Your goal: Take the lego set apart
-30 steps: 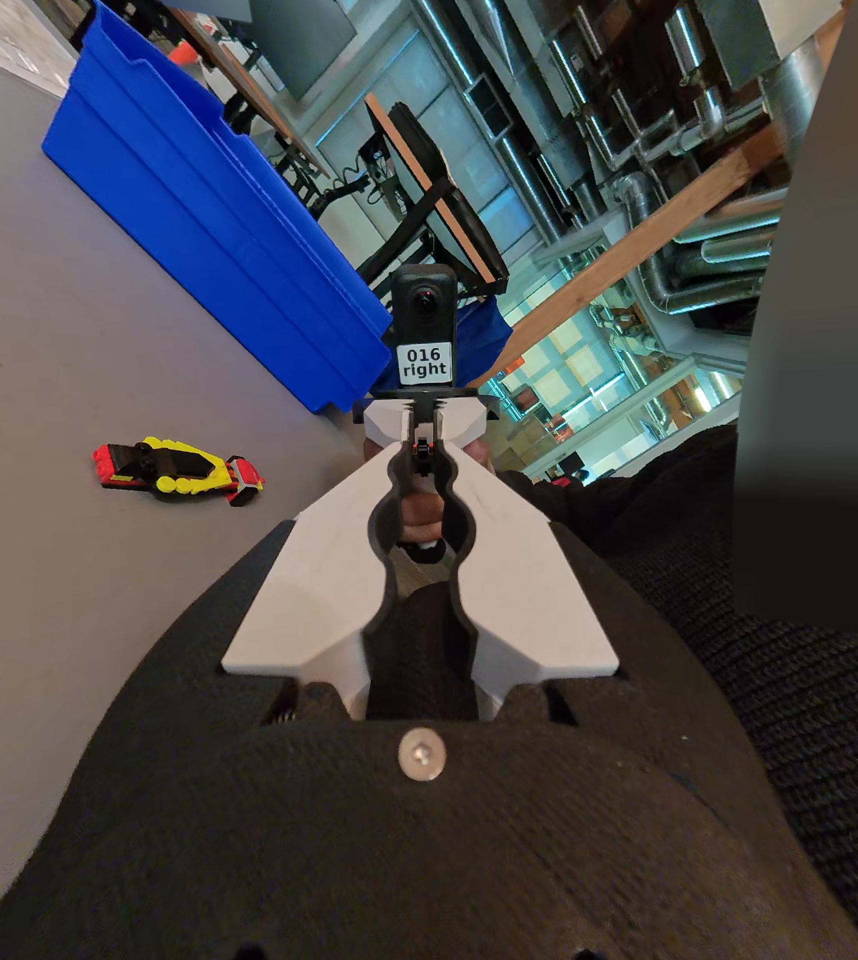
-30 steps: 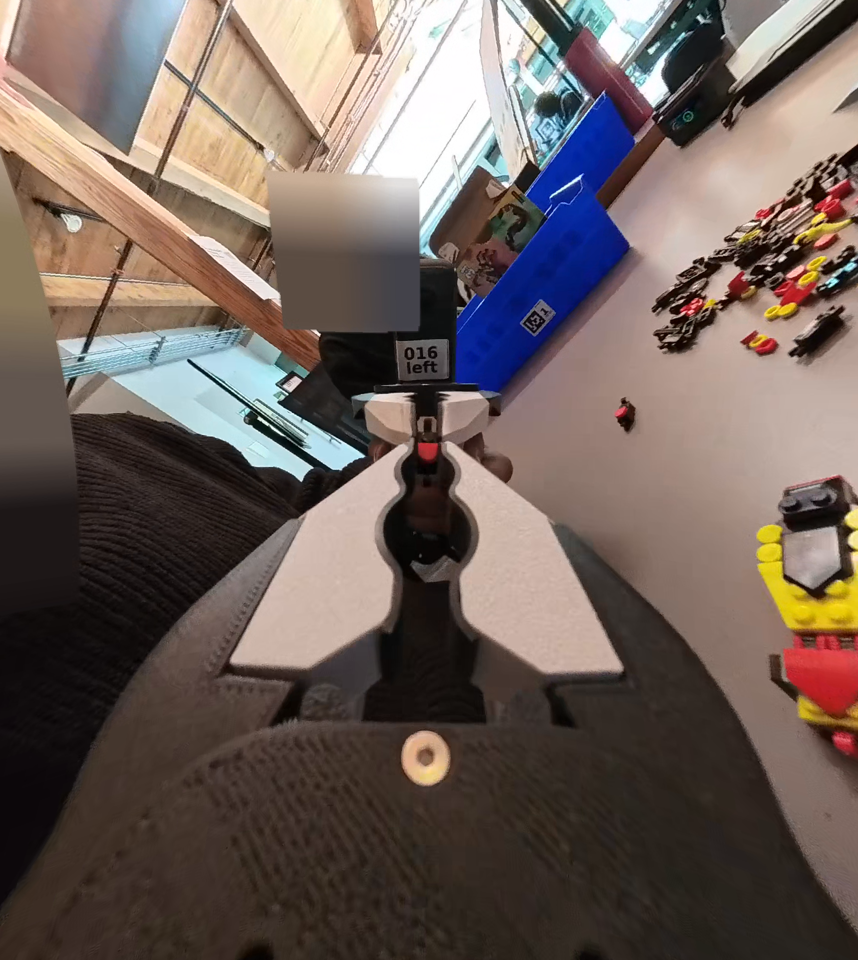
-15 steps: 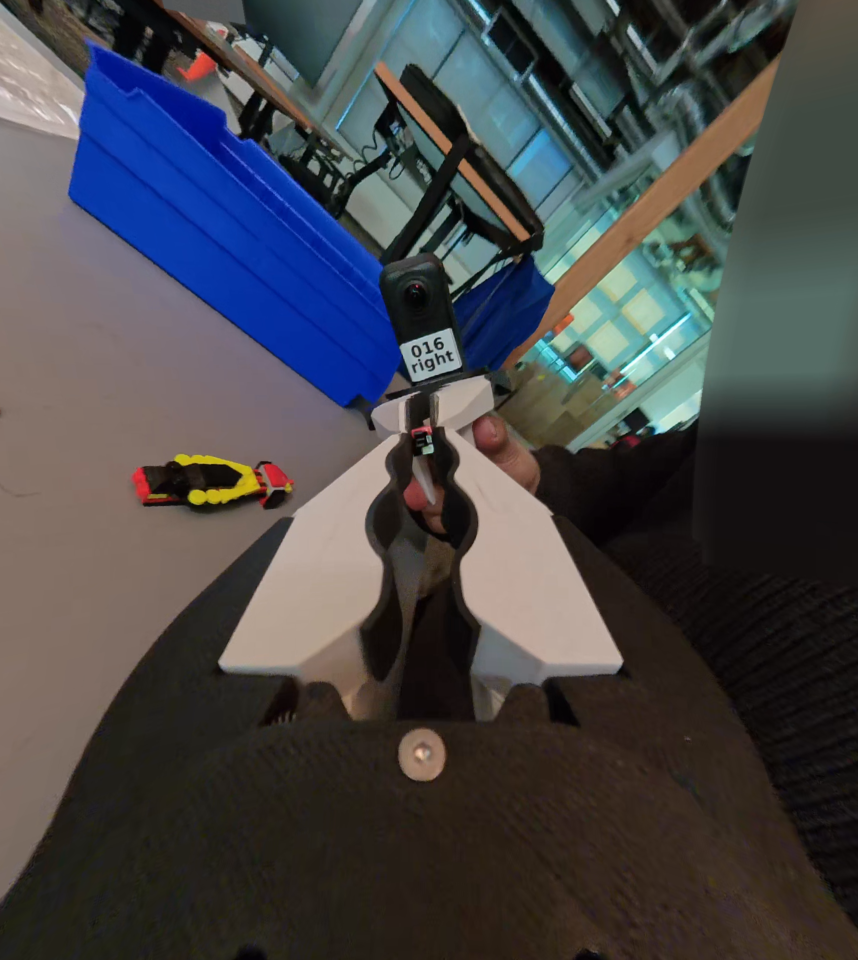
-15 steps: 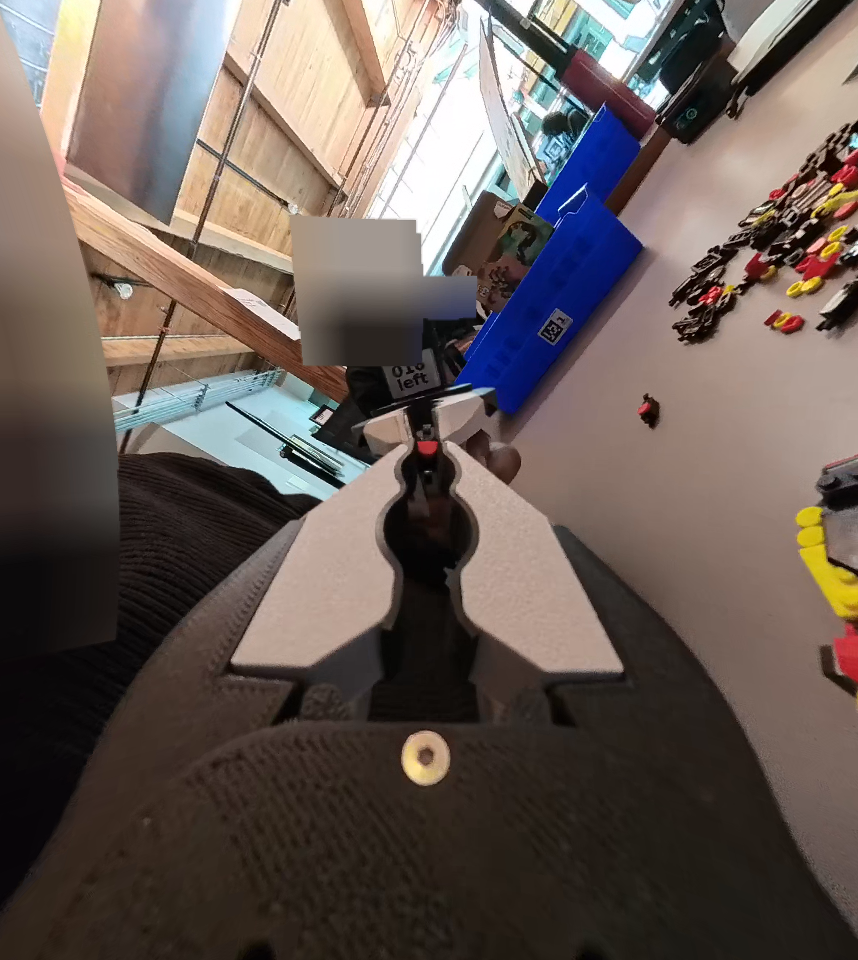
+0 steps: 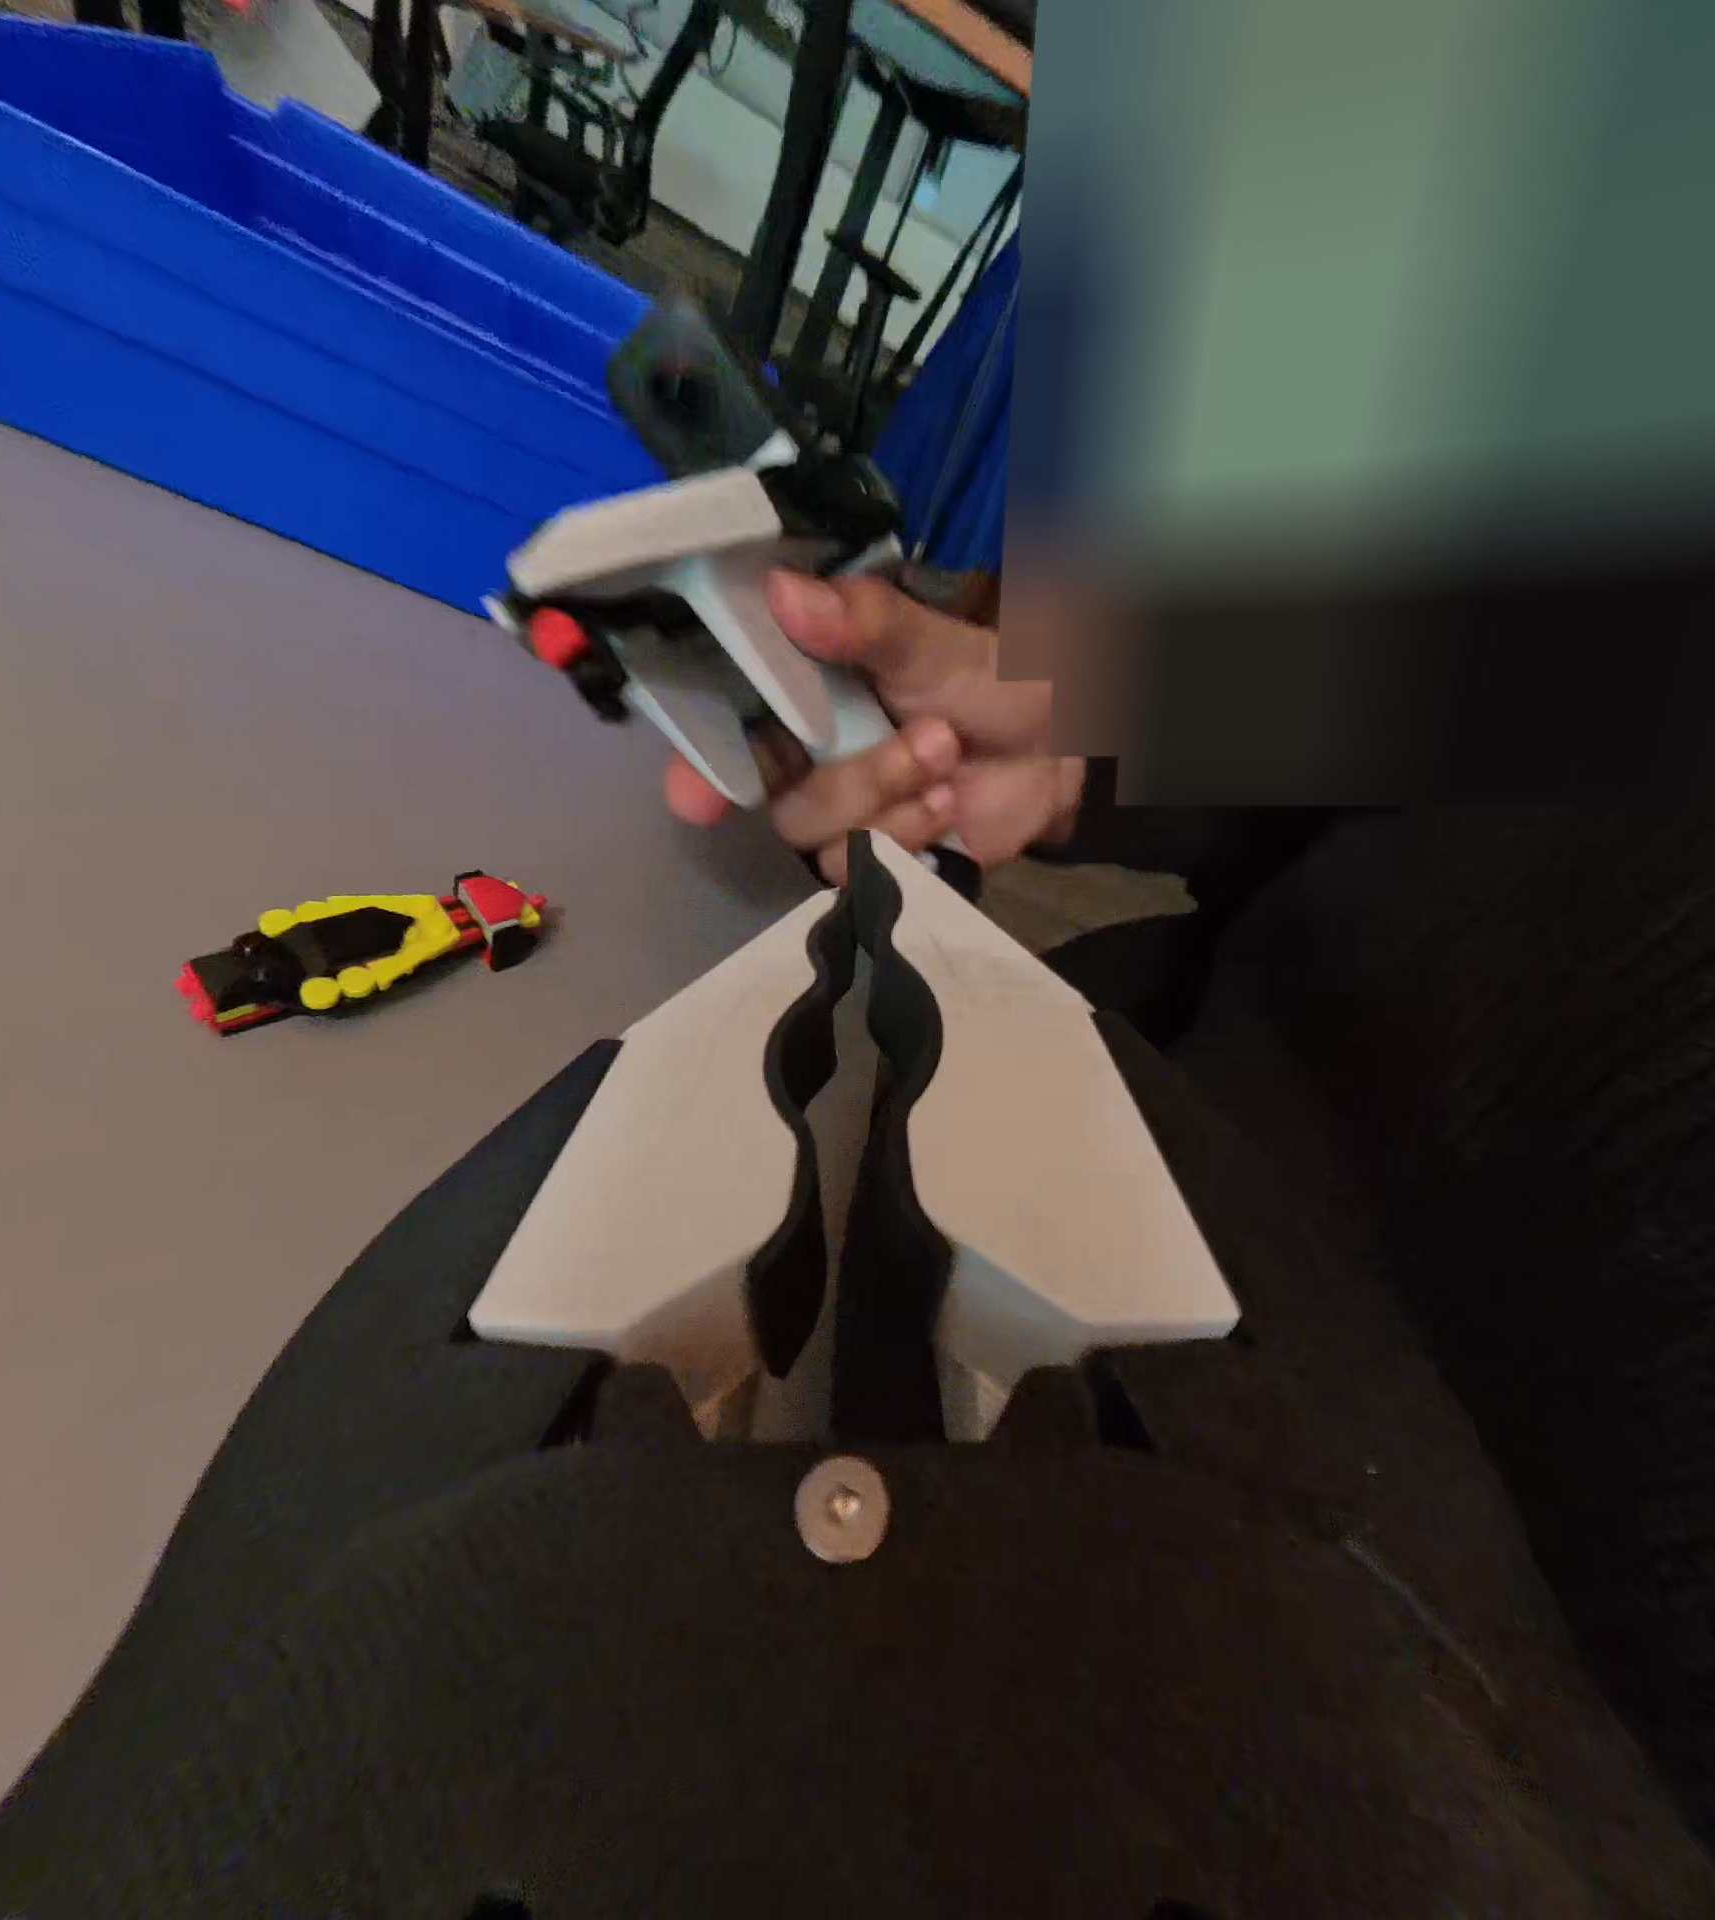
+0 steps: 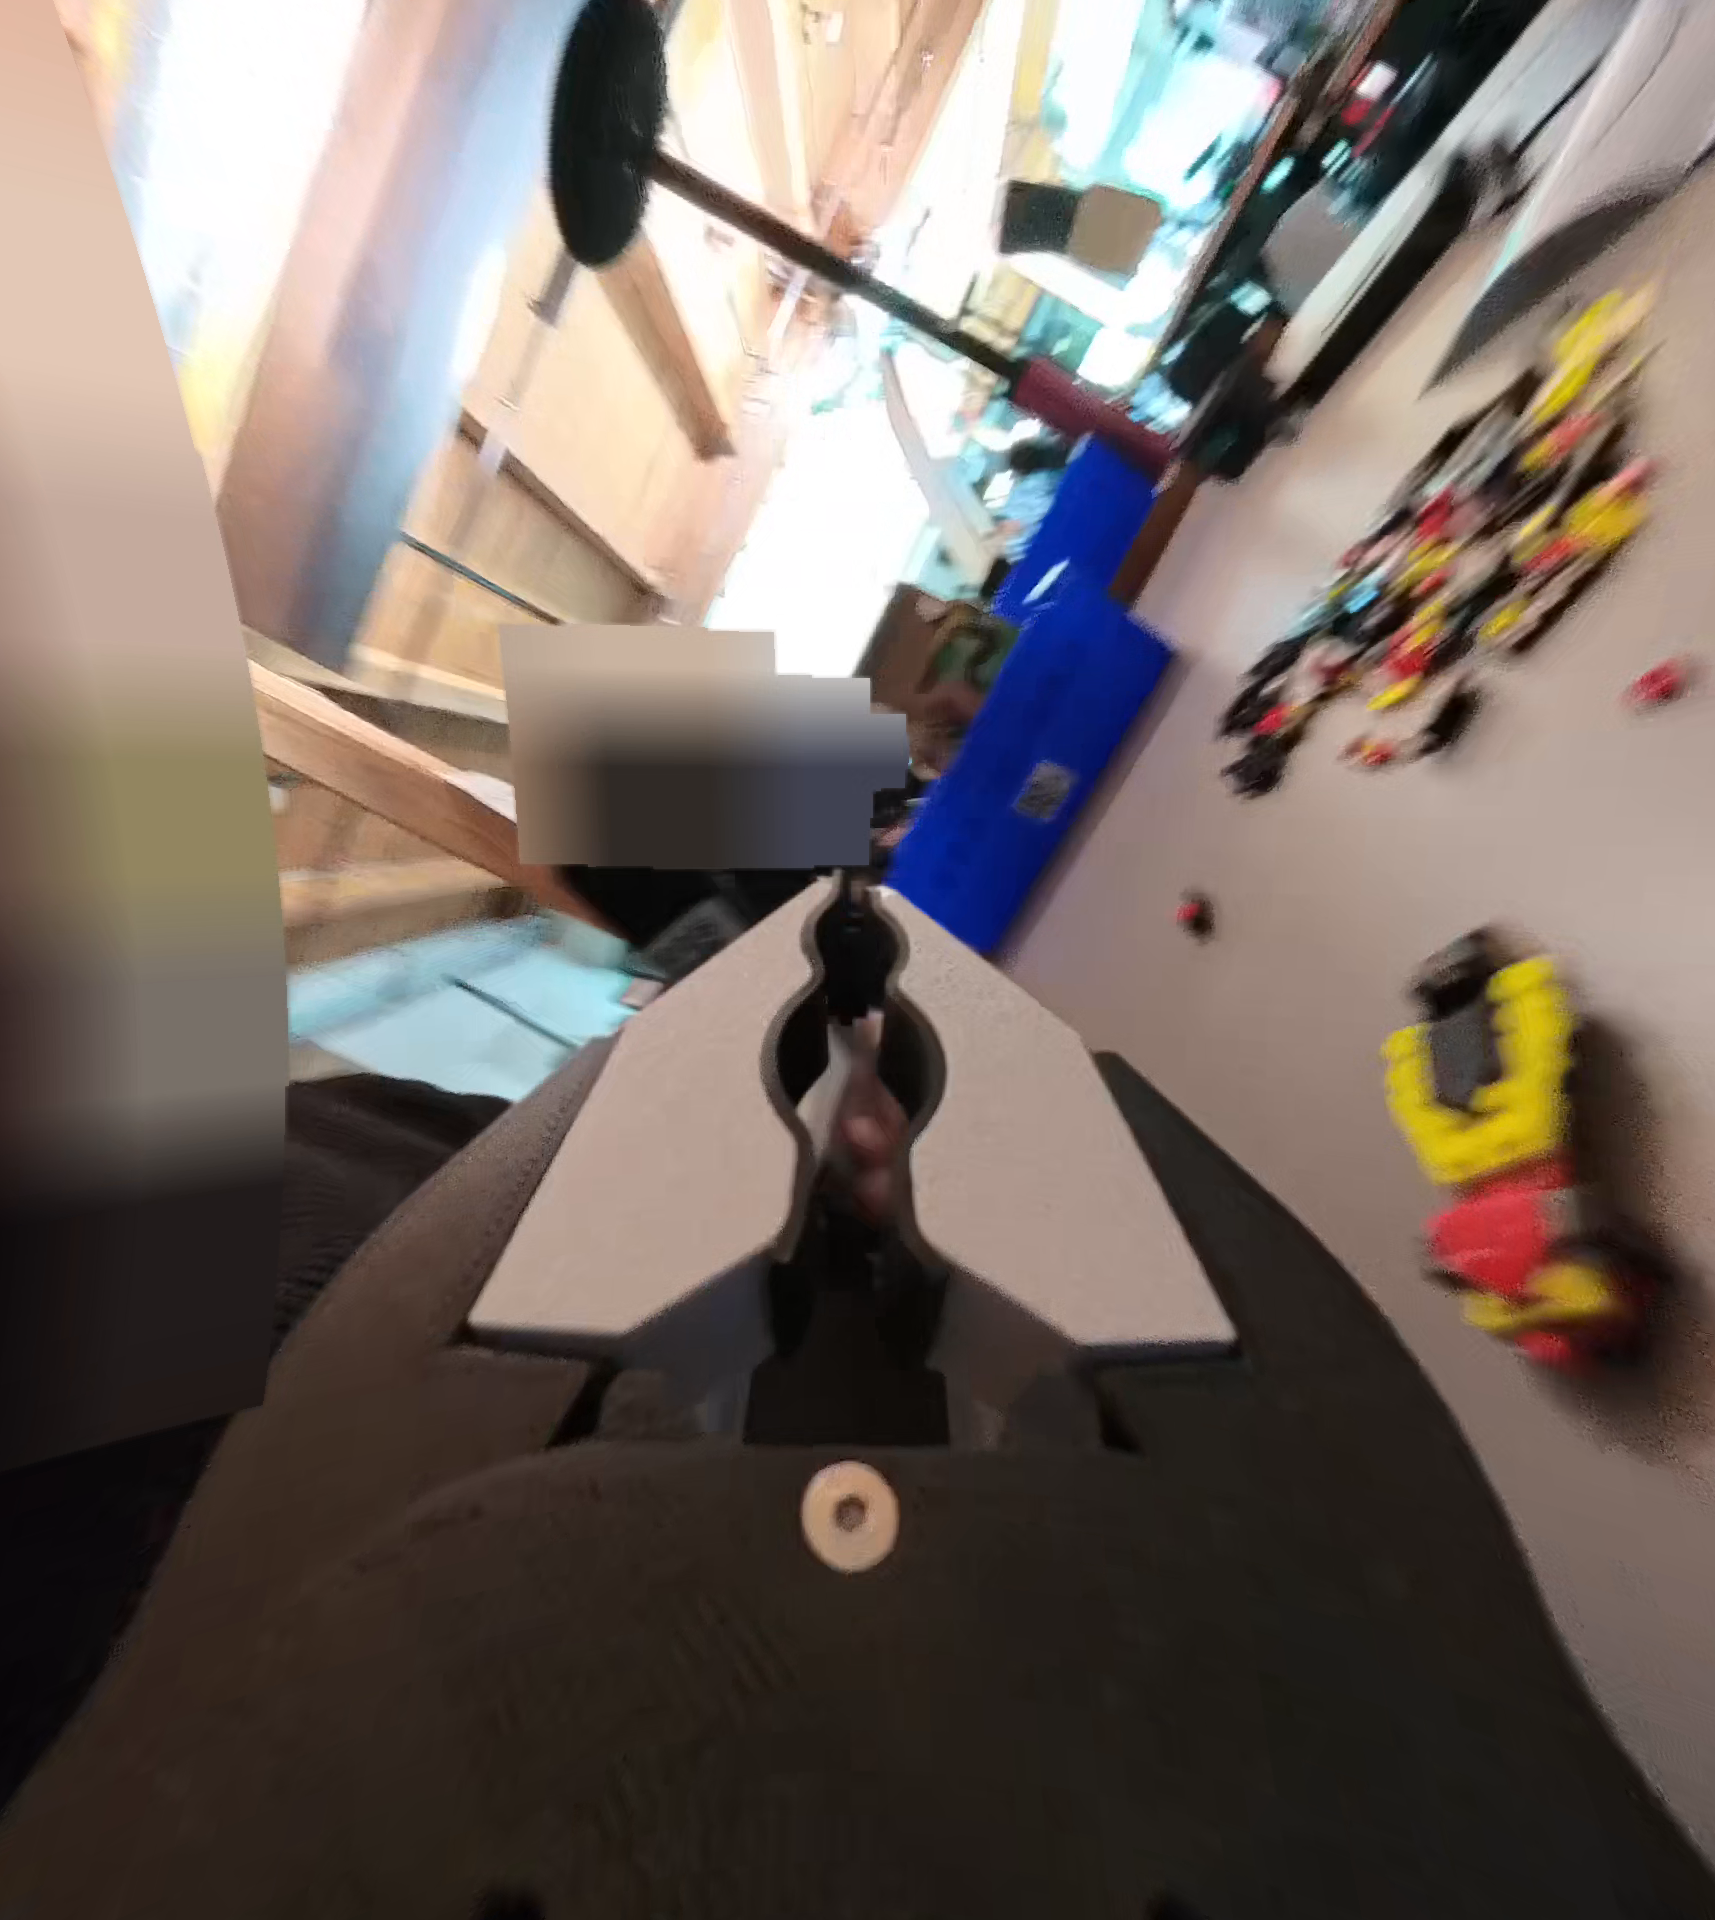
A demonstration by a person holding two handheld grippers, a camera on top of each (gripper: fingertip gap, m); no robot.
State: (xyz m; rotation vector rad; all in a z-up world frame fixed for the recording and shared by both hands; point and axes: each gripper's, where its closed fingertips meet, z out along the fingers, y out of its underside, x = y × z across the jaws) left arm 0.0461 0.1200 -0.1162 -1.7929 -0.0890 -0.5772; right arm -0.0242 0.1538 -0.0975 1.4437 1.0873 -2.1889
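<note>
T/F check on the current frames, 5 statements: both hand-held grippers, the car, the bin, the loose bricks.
1. The yellow, black and red lego car lies on the grey table, held by neither hand-held gripper. True.
2. The right hand-held gripper is empty. False: it pinches a small red and black lego piece.
3. The blue plastic bin stands on the table beyond the car. True.
4. The left hand-held gripper has its jaws wide open. False: they are closed, tips together.
5. The loose pile of lego pieces sits inside the bin. False: it lies on the table.
</note>
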